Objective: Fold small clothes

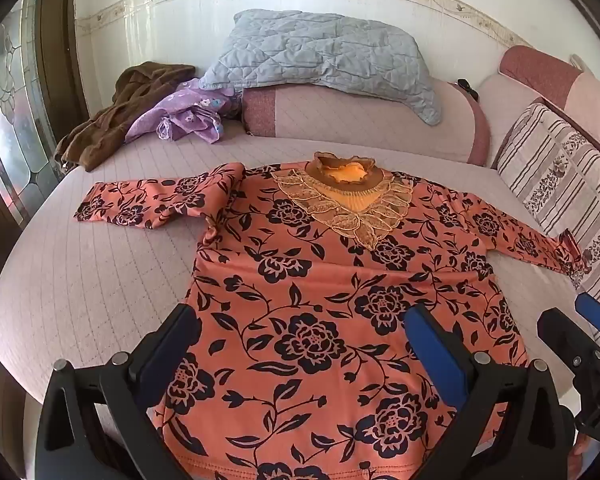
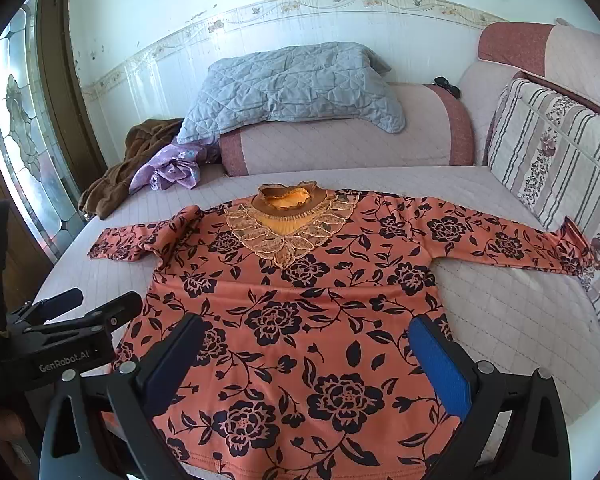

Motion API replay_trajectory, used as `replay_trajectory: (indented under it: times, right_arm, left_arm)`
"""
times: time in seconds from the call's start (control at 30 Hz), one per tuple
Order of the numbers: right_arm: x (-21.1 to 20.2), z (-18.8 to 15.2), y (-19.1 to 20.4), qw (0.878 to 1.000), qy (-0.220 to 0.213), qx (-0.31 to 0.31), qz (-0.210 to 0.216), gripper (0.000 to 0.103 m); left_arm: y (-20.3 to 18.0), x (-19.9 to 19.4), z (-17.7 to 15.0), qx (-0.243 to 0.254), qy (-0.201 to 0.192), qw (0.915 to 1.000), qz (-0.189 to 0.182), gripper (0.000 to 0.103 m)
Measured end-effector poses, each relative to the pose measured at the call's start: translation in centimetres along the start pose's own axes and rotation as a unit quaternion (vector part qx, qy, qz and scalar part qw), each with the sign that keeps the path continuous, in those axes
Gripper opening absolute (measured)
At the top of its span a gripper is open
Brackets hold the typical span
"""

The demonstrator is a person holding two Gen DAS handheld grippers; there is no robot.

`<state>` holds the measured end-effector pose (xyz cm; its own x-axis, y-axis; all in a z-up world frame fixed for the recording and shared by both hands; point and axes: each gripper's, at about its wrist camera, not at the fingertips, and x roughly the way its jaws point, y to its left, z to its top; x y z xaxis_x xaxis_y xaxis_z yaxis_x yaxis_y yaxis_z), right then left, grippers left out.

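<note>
Here, both claws [image 1: 300,344] [image 2: 306,354] hover spread above blouse [image 1: 332,320].

Counting the things around the orange floral blouse [image 1: 320,300]

One blouse is lying flat; beyond its collar one brown garment [image 1: 112,120], one purple floral garment [image 1: 180,114] and one grey quilted pillow [image 1: 320,54] are sitting; one striped cushion [image 1: 560,184] is leaning beside its sleeve; two grippers are hovering.
</note>
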<state>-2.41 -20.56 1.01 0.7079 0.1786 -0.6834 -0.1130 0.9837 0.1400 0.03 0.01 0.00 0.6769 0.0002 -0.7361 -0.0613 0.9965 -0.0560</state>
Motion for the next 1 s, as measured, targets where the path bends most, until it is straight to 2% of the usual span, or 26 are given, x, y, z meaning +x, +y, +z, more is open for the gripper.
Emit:
replay_trajectory:
  times: [0.43,0.5,0.77,1.0]
  right_arm:
    - [0.4,-0.02,-0.12,1.0,-0.01,-0.003,0.002,0.103]
    - [0.37,-0.16,0.02,1.0,-0.024,-0.005,0.003,0.103]
    - [0.54,0.05,-0.08,1.0,-0.011,-0.004,-0.002,0.103]
    - [0.71,0.1,0.04,1.0,-0.02,-0.012,-0.006,0.103]
  left_arm:
    - [0.23,0.12,-0.08,0.003,0.006,1.0,0.002,0.103]
    - [0.23,0.1,-0.01,0.003,0.006,1.0,0.001,0.103]
    - [-0.41,0.6,0.06,0.003,-0.001,1.0,0.0,0.103]
    - [-0.4,0.67,0.01,0.002,-0.001,1.0,0.0,0.103]
